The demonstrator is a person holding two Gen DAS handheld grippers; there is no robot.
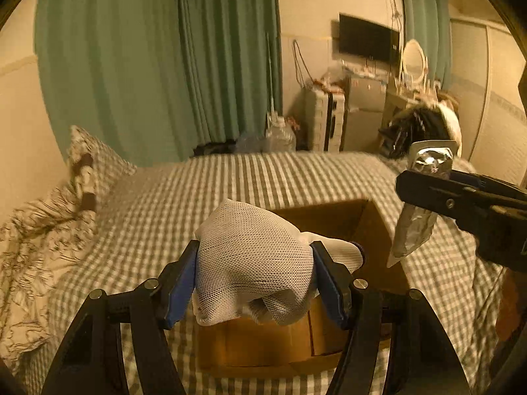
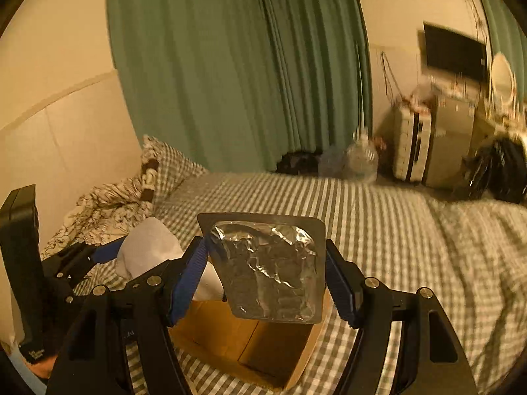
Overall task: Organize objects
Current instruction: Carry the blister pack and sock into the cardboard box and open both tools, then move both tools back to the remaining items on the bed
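An open cardboard box (image 1: 332, 220) (image 2: 250, 339) sits on a bed with a grey checked cover. Above the box, my left gripper (image 1: 253, 270) is shut on a bundle of white mesh fabric (image 1: 250, 260), its blue pads pressing both sides. That gripper and its white bundle (image 2: 148, 247) appear at the left of the right wrist view. My right gripper (image 2: 266, 273) is shut on a silver foil packet (image 2: 266, 270), also held over the box. In the left wrist view the foil packet (image 1: 418, 217) hangs at the right, pinched by the right gripper (image 1: 425, 191).
A checked pillow (image 1: 95, 161) and a crumpled floral blanket (image 1: 29, 247) lie at the bed's left end. Green curtains (image 1: 158, 59) hang behind. Beyond the bed stand a suitcase (image 1: 324, 121), a wall television (image 1: 367, 39), a vanity mirror (image 1: 413, 61) and a dark pile (image 1: 411, 128).
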